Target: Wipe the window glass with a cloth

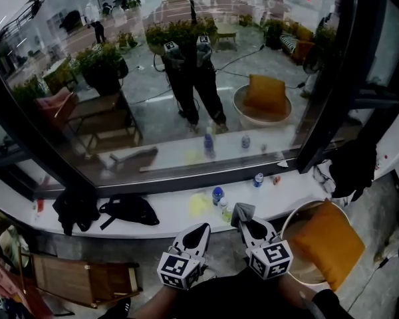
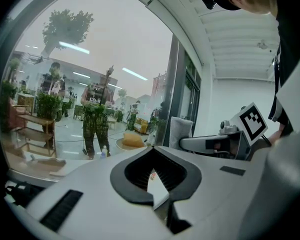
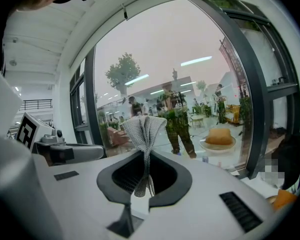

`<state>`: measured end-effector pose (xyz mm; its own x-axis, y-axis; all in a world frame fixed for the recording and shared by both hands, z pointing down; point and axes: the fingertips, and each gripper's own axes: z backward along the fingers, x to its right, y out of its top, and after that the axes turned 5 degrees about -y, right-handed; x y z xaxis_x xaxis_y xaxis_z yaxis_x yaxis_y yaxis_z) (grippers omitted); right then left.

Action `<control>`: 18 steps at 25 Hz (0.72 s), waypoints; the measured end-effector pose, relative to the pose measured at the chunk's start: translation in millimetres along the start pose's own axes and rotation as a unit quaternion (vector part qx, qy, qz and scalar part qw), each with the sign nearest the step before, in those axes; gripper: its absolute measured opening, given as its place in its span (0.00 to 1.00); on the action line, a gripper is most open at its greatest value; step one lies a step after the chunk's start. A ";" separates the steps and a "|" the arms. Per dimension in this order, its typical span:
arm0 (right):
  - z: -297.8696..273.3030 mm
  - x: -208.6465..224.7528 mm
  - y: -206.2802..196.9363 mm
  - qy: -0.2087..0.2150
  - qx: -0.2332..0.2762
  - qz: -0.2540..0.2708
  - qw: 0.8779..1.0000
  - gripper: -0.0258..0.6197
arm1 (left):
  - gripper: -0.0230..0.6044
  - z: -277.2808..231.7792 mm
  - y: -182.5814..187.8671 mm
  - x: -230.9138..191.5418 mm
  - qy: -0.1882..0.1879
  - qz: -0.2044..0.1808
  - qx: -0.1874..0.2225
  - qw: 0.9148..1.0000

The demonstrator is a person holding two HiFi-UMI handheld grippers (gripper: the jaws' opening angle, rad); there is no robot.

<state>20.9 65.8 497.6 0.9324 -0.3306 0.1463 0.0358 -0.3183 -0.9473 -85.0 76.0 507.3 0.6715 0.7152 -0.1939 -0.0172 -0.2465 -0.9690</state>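
**Cloth slip risk**

My right hand-held gripper [image 3: 146,156] pinches the cloth [image 3: 144,129] by a thin fold, short of the window glass [image 1: 186,78]; hard rubbing could pull it loose. Left hand-held gripper [image 2: 155,150]: pressed together, empty.

A black bag [image 1: 128,209] and a heap of dark clothing [image 1: 73,208] are lying on the white ledge [image 1: 289,190], a blue-capped bottle [image 1: 217,194] is standing just beside a yellow patch [image 1: 199,205], and a small can [image 1: 258,179] is sitting farther right; below, an orange cushion [image 1: 322,242] is resting in a round chair [image 1: 294,214], well apart from a wooden folding chair [image 1: 80,278]
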 end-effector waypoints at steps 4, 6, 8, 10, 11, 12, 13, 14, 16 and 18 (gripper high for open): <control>1.1 -2.6 -0.6 0.001 0.000 -0.001 1.000 0.11 | 0.05 3.8 0.0 0.3 0.000 -0.001 0.000 1.000; 1.8 -2.5 -1.0 0.000 0.000 -0.003 1.000 0.11 | 0.05 4.9 0.5 1.1 -0.001 -0.002 0.000 1.000; 2.4 -2.2 -0.9 0.001 0.000 -0.004 1.000 0.11 | 0.05 5.5 1.1 1.0 0.000 -0.003 -0.001 1.000; 2.3 -1.7 -1.1 0.000 0.000 -0.004 1.000 0.11 | 0.05 5.7 0.8 0.2 0.000 -0.004 -0.001 1.000; 2.0 -1.6 -1.3 0.000 0.001 -0.004 1.000 0.11 | 0.05 5.7 0.5 -0.1 0.000 -0.004 0.000 1.000; 1.8 -1.7 -1.6 0.000 0.002 -0.004 1.000 0.11 | 0.05 6.0 0.0 -0.3 0.000 -0.004 0.000 1.000; 1.7 -2.1 -1.7 0.000 0.002 -0.004 1.000 0.11 | 0.05 6.4 -0.5 -0.3 0.000 -0.004 0.000 1.000; 1.6 -2.6 -1.9 0.001 0.003 -0.003 1.000 0.11 | 0.05 7.0 -0.8 -0.3 0.000 -0.005 0.000 1.000; 2.0 -3.2 -2.2 0.001 0.003 -0.003 1.000 0.11 | 0.05 8.0 -0.4 -0.1 0.000 -0.006 0.001 1.000; 2.8 -2.9 -1.5 0.001 0.002 -0.003 1.000 0.11 | 0.05 8.0 1.1 0.5 0.000 -0.006 0.001 1.000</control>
<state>19.2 69.7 497.8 0.9312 -0.3311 0.1526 0.0430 -0.3159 -0.9478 -90.6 81.3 504.9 0.6713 0.7183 -0.1827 -0.0110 -0.2368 -0.9715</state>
